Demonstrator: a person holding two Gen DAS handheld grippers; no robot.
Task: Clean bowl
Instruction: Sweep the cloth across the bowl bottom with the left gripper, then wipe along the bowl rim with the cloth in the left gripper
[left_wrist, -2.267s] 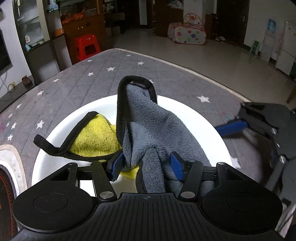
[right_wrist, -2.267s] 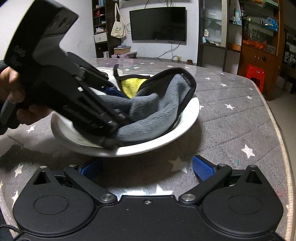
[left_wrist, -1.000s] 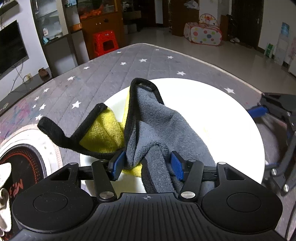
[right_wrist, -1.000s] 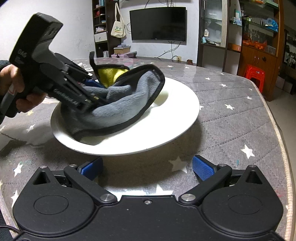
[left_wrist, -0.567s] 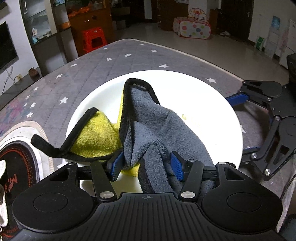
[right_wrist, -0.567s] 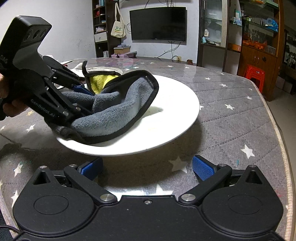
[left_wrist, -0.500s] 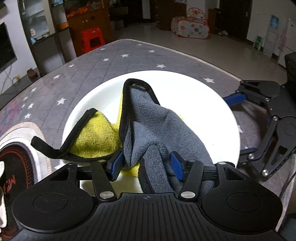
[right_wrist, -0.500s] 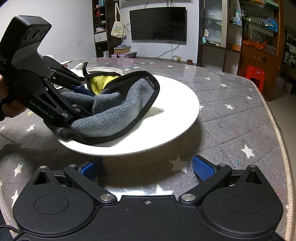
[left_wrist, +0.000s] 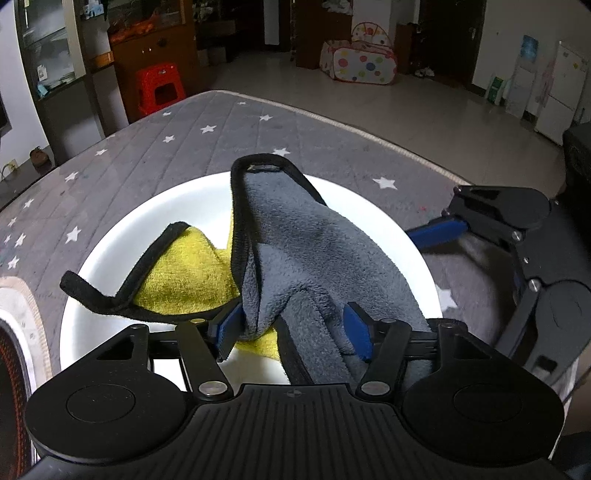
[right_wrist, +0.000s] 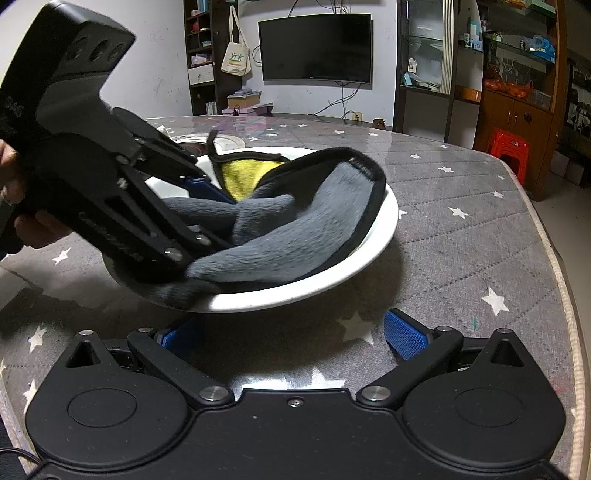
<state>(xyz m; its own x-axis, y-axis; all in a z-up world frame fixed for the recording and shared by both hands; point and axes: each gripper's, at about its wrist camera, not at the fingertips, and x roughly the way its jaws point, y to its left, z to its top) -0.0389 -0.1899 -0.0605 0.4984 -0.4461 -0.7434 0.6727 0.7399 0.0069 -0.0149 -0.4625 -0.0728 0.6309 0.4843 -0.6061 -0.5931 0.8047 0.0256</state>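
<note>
A white bowl sits on the grey star-patterned table; it also shows in the right wrist view. My left gripper is shut on a grey and yellow cloth with black trim and presses it into the bowl. The cloth fills most of the bowl. My right gripper is open, its blue pads on either side of the bowl's near rim, low at the table. It shows at the right of the left wrist view.
A round trivet with an orange ring lies left of the bowl. The table's edge runs along the right. A red stool and cabinets stand beyond the table.
My left gripper has swept the cloth across the bowl, from the left side back toward the right gripper's side. The right gripper has stayed in place, open.
</note>
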